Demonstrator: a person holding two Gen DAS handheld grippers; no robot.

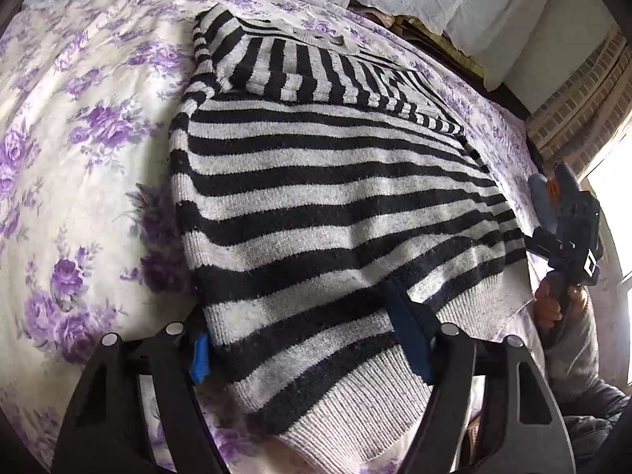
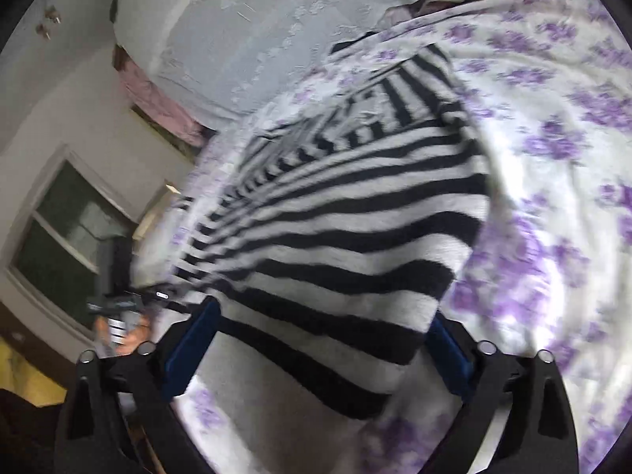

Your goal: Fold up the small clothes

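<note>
Flowery sheet [image 1: 79,166] covers bed, purple blooms on white. Black and white striped sweater [image 1: 324,205] lies flat on it, sleeves folded in on top at far end, ribbed hem nearest. Left gripper [image 1: 312,355] wide apart at near left corner, hem between blue pads [image 1: 199,359], not pinched. Right gripper [image 2: 320,355] wide apart over near right corner. Right view blurry; right edge of hem hard to make out. Hand [image 1: 553,308] half hidden.

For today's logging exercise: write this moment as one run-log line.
item: striped sweater on floral bedsheet | left gripper: open, straddling hem | right gripper: open, straddling hem
</note>
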